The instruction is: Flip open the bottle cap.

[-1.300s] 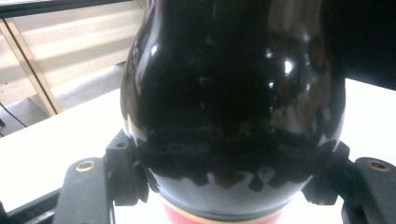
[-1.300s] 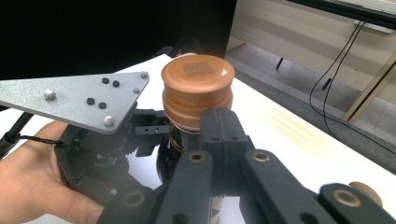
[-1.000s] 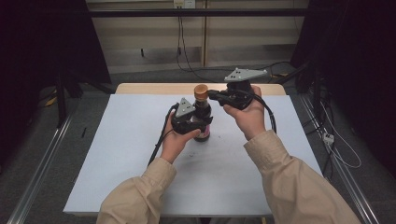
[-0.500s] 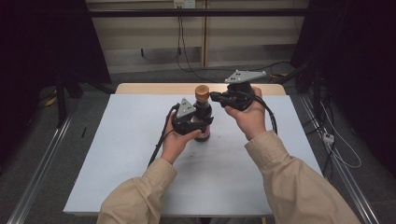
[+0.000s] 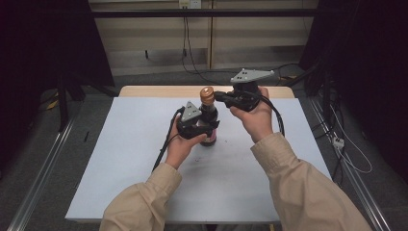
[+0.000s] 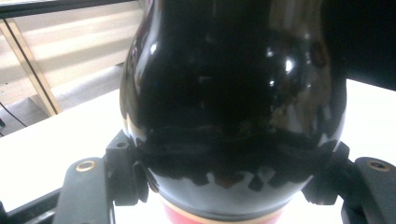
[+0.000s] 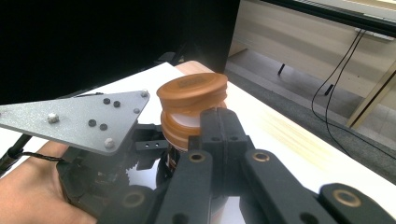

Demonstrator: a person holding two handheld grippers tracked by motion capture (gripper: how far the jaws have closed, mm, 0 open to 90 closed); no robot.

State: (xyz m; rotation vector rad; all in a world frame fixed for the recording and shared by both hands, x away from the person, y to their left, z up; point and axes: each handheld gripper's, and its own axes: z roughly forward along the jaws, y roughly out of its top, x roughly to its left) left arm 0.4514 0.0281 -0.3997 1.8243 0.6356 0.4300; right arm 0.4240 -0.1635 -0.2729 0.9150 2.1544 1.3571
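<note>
High view, item one: dark bottle (image 5: 210, 130), upright at the centre of the frame on the white table (image 5: 120, 159), topped by an orange-brown cap (image 5: 207, 94). The left gripper (image 5: 199, 126) is clamped round the bottle's belly; the right gripper (image 5: 222, 96), jaws pressed together, rests its tip against the cap's side at upper centre. Handling, by judgement: glossy and rigid, probably glass, so likely slippery, breakable and fairly heavy; best held low on the wide body, as now, while the cap is worked. Left gripper view adds the shiny black curve of the bottle (image 6: 233, 102), a red band at its lower edge, and both pads seated on its flanks. Right gripper view adds the cap (image 7: 192, 94) lifted and tilted above its collar.
</note>
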